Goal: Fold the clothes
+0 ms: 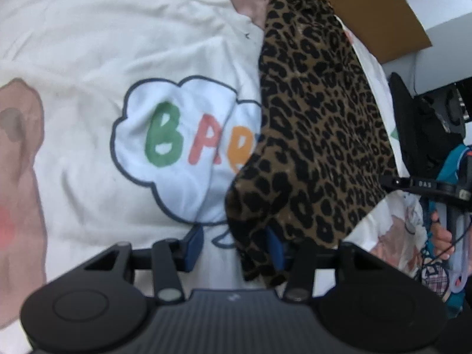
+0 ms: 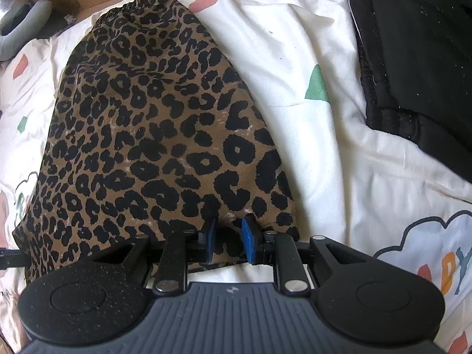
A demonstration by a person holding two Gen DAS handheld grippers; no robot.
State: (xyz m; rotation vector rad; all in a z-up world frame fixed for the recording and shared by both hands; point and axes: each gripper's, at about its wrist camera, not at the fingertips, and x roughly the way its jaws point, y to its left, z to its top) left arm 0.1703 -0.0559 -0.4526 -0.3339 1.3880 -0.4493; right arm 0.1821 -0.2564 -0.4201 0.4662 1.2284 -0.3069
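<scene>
Left wrist view
Garment: a leopard-print garment (image 1: 318,124) was seen lying on a white printed bedsheet (image 1: 88,44), running from the top of the view down to the gripper.
Left gripper: the left gripper (image 1: 236,246) was held apart over the sheet; its left pad was bare, and the garment's near corner was draped over the right finger. No pinch on the cloth was seen; it was released.
Sheet print: a cloud shape with coloured letters (image 1: 188,144) was partly covered by the garment.
Background: a cardboard box (image 1: 380,8) was seen past the garment, and a hand (image 1: 442,236) with the other tool at the right edge.

Right wrist view
Right gripper: the right gripper (image 2: 228,239) was clenched on the garment's (image 2: 153,135) near hem, cloth bunched between the blue pads.
Garment: it was spread flat on the bedsheet (image 2: 309,59).
Other clothes: a black pile (image 2: 419,59) was lying at the upper right, apart from the garment.
</scene>
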